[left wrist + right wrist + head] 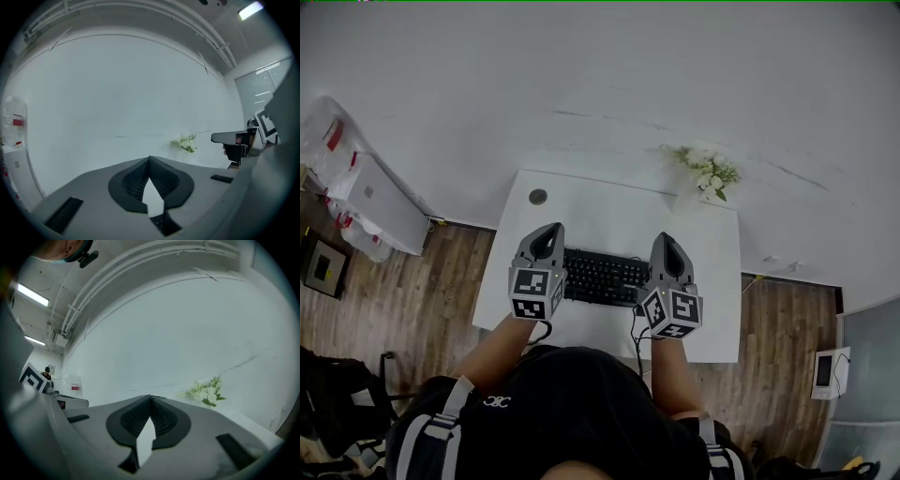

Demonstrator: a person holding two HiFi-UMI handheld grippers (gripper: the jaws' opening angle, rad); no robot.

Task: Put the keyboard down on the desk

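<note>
In the head view a black keyboard lies flat on the white desk, near its front edge. My left gripper is at the keyboard's left end and my right gripper at its right end, both pointing toward the wall. Whether they touch the keyboard cannot be told. In the left gripper view the left gripper is shut, nothing between its pads. The right gripper in its own view is shut and empty too. Neither gripper view shows the keyboard; both look over the jaws at the white wall.
A bunch of white flowers stands at the desk's far right corner, also seen as flowers and flowers. A round cable hole is at the far left. A white case and bags sit on the wooden floor, left.
</note>
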